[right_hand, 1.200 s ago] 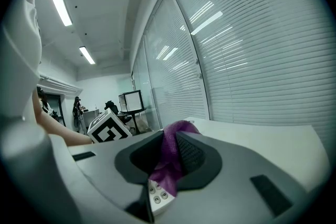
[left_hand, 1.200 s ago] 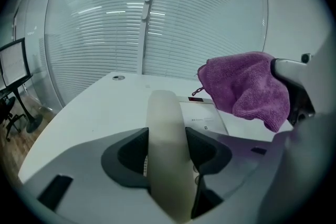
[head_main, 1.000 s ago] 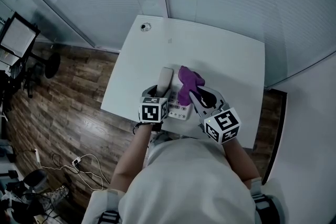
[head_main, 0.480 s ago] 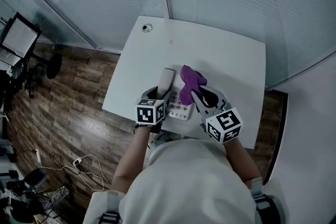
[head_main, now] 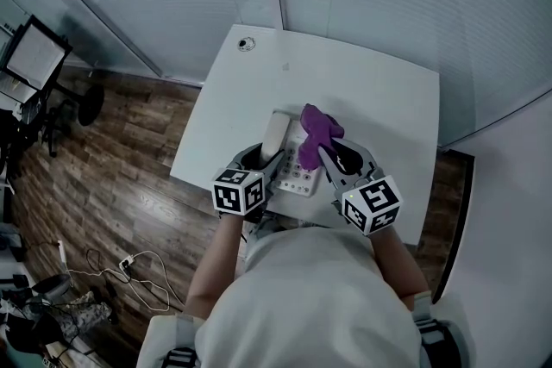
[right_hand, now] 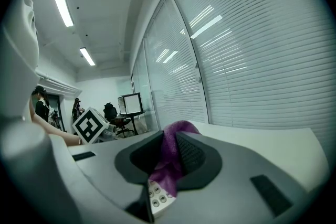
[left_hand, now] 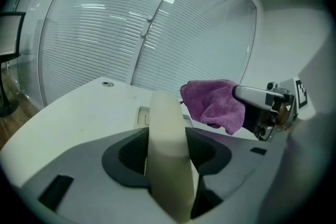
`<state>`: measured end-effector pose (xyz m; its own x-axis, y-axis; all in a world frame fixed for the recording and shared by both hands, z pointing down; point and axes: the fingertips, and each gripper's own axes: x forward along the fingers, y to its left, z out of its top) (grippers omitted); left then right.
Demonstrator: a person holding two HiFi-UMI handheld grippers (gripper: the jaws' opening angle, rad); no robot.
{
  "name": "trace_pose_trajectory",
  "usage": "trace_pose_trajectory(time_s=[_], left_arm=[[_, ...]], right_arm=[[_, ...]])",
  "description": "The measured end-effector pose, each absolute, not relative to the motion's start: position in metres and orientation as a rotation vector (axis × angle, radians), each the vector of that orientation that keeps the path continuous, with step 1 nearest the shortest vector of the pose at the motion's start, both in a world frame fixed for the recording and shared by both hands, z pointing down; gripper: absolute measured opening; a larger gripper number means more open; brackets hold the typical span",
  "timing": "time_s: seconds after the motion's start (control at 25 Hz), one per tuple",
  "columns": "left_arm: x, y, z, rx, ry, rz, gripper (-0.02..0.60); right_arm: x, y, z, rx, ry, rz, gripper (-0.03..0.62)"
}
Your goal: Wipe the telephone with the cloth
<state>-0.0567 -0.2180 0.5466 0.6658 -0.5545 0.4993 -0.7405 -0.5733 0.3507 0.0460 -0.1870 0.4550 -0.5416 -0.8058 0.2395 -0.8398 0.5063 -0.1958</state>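
The telephone [head_main: 297, 177] sits at the table's [head_main: 371, 90] near edge, open surface beyond.

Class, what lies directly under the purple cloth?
The telephone; a few keypad buttons show below the purple cloth. Whatever the cloth overlaps is covered.

Cool, even, bluish light with faint shadows. Ceiling strip lights [right_hand: 62, 8] glow above the right gripper [right_hand: 168, 157]. Ahead of the left gripper [left_hand: 167, 139] they glare as streaks on the glass wall [left_hand: 157, 34]. Both gripper views bow hard toward dark, rounded rims — the near jaws look soft.
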Motion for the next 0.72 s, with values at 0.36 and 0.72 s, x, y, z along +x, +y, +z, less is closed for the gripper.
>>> trace_pose_trajectory(time_s=[0.36, 0.72], left_arm=[[-0.071, -0.211, 0.521, 2.233, -0.903, 0.105, 0.219], [-0.08, -0.202, 0.498, 2.196, -0.769, -0.138, 0.219]], right_arm=[[0.046, -0.186, 0.447, 1.45, -2.658, 0.441, 0.081], [0.038, -0.194, 0.438, 1.398, -2.674, 0.406, 0.081]])
